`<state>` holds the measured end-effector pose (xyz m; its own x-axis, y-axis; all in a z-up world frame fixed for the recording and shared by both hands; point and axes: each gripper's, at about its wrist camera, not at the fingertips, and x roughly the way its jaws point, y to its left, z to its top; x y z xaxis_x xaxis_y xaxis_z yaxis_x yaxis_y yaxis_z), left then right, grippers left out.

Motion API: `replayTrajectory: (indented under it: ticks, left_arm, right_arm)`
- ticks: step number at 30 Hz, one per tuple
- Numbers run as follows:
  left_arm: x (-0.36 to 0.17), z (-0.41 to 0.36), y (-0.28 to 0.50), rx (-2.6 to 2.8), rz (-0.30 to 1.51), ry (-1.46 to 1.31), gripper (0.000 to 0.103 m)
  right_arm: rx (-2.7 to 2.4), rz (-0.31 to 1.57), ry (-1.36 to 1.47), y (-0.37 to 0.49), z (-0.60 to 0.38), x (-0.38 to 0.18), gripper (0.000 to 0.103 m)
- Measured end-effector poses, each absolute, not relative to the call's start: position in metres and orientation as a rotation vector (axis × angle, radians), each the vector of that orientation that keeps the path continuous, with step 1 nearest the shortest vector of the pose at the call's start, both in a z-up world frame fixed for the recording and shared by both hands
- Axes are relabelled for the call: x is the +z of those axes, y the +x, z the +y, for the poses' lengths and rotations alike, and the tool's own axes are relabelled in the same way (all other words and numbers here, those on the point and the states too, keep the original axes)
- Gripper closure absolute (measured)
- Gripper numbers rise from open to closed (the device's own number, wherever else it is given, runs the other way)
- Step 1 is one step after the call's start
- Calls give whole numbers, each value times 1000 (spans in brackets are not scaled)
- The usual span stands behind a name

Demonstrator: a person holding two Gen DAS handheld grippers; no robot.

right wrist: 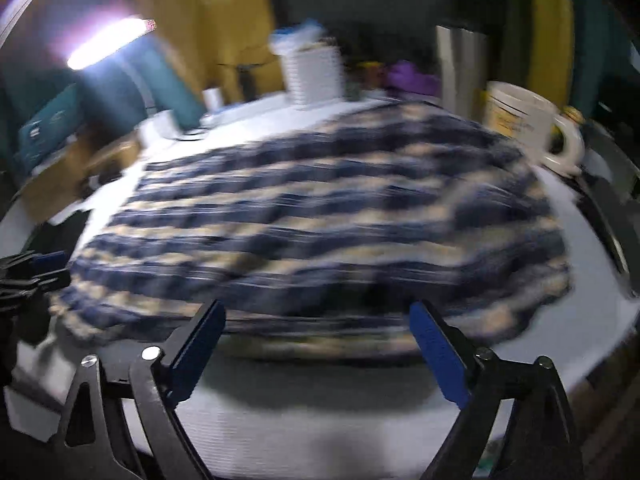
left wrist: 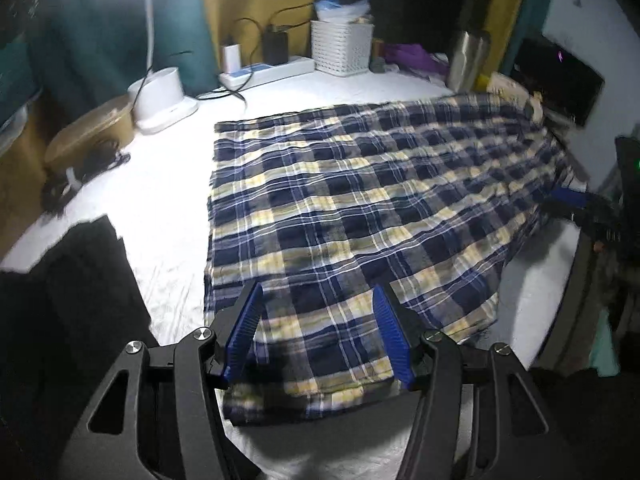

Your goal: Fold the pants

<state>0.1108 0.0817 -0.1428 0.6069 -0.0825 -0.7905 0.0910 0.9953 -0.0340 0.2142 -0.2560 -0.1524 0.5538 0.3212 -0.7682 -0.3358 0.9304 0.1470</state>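
Observation:
The navy, yellow and white plaid pants (left wrist: 360, 208) lie flat on a white table (left wrist: 168, 200), folded lengthwise. My left gripper (left wrist: 318, 292) is open just above the near end of the pants, with cloth showing between its blue pads. In the right wrist view the pants (right wrist: 320, 232) are blurred by motion. My right gripper (right wrist: 316, 312) is open at the near edge of the cloth and holds nothing. The right gripper also shows at the right edge of the left wrist view (left wrist: 576, 204).
Along the back stand a white basket (left wrist: 342, 46), a power strip with chargers (left wrist: 268, 70), a white lamp base (left wrist: 162, 100), a steel bottle (left wrist: 466, 60) and a mug (right wrist: 532, 124). Dark cloth (left wrist: 72, 300) lies at the near left.

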Motion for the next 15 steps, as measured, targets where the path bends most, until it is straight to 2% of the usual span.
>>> replayTrajectory:
  ticks: [8, 10, 12, 15]
  left_arm:
    - [-158, 121, 128, -3, 952, -57, 47]
    - [-161, 125, 131, -4, 954, -81, 58]
    - [-164, 125, 133, -13, 951, -89, 81]
    - [-168, 127, 136, -17, 954, -96, 101]
  right_arm:
    - [326, 896, -25, 229, -282, -156, 13]
    - [325, 896, -30, 232, -280, -156, 13]
    - [326, 899, -35, 235, -279, -156, 13]
    - [328, 907, -41, 239, -276, -158, 13]
